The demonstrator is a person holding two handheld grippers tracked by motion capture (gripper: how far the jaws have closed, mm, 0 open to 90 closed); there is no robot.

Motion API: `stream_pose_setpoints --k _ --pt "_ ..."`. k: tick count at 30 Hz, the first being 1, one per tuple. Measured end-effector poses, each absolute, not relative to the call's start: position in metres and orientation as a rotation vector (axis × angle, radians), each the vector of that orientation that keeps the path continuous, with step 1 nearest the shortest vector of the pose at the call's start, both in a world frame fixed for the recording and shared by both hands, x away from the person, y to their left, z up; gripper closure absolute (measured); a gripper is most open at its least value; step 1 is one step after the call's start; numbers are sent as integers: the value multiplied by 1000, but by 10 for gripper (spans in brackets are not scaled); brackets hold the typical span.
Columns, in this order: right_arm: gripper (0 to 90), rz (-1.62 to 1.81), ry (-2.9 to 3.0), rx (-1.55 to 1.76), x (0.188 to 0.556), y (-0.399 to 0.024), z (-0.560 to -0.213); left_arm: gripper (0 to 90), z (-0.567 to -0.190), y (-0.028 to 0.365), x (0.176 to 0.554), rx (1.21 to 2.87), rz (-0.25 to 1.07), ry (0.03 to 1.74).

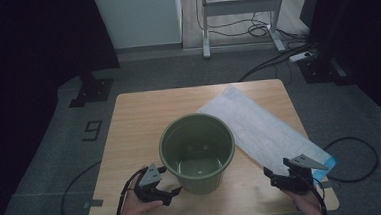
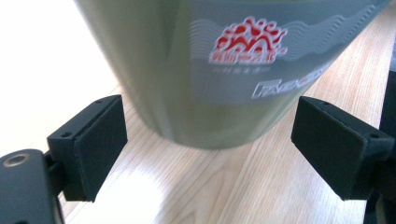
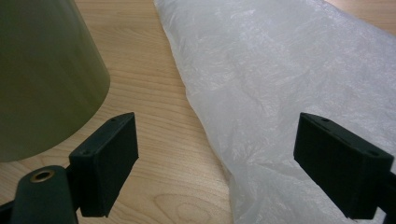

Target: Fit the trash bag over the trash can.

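The bucket (image 1: 198,152) before me is olive green, its grey label (image 2: 275,51) printed with a red splashy logo and white lettering. The plastic bag (image 1: 267,128) is milky white with a blue edge. My pads (image 3: 114,163) are black, the table (image 1: 134,121) pale wood grain.

Grey carpet floor (image 1: 46,161), white cabinet (image 1: 138,18), metal desk frame (image 1: 240,14), cables (image 1: 259,30), dim light.

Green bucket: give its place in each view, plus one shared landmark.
High view: green bucket at table centre, upright.
Left gripper view: its labelled wall at top centre, beyond the jaws.
Right gripper view: its side at upper left.
Shared landmark: wooden table.
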State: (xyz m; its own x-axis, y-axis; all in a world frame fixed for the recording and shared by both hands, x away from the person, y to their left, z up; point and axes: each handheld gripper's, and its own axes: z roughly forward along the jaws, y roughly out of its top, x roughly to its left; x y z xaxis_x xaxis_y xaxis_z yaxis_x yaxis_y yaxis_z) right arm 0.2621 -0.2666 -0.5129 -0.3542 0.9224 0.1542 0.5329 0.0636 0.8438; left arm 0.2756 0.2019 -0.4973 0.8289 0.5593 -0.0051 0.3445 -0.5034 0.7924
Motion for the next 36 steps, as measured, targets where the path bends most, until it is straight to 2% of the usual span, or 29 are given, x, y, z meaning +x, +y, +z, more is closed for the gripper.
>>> stream_pose_setpoints --k 10,16,29,36 --pt "135 1168 1944 1428 266 -256 -516 101 -492 228 274 2095 334 733" --pt "146 1169 1925 1448 282 -246 -513 104 -497 234 277 2105 334 762" --pt "165 1022 1982 1496 360 -191 -518 122 -500 233 278 2113 320 774" --pt "163 962 2017 1506 388 -180 -531 125 -503 234 279 2111 309 777"
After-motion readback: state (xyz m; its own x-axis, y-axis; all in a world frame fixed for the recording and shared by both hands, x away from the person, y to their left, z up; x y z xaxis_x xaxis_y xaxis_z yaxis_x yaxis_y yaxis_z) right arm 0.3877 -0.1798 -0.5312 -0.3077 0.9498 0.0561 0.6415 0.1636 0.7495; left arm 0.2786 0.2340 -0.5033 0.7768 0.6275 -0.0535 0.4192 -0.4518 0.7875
